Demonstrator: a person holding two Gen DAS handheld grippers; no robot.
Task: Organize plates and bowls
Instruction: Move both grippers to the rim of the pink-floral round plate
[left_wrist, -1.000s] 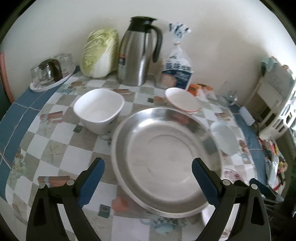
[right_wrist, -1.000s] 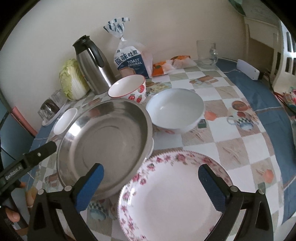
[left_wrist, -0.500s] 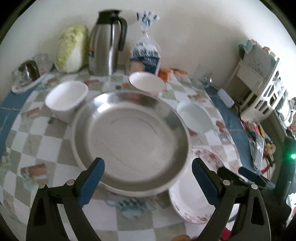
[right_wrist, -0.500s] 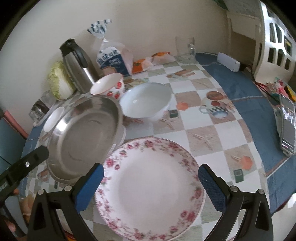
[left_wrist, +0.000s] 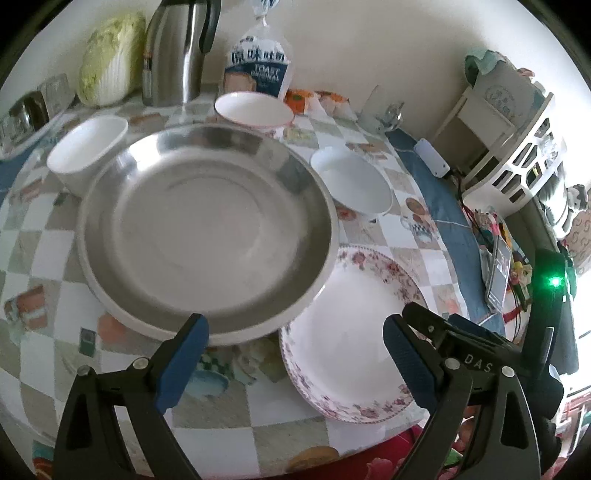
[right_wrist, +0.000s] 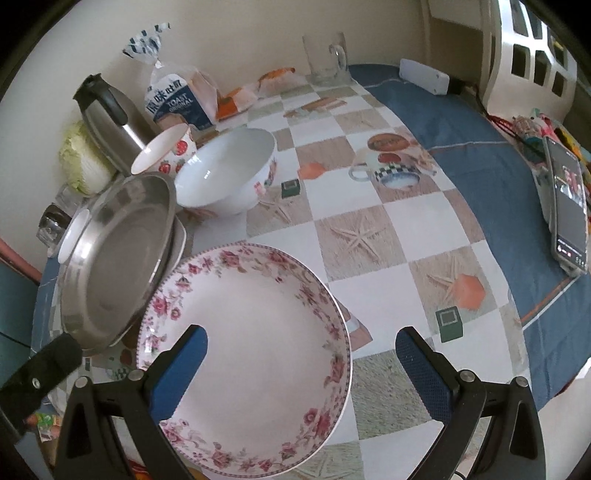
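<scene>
Both tongs (left_wrist: 295, 354) (right_wrist: 301, 360) spread, empty; steel pan (left_wrist: 207, 236) overlaps floral plate's (left_wrist: 351, 350) rim.

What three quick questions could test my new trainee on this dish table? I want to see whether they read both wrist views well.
1. True or false: the steel pan overlaps the floral plate.
2. Which gripper faces the floral plate: A left, B right?
3. What stands left of the toast bag?

Key: 1 true; 2 B; 3 the steel jug.
</scene>
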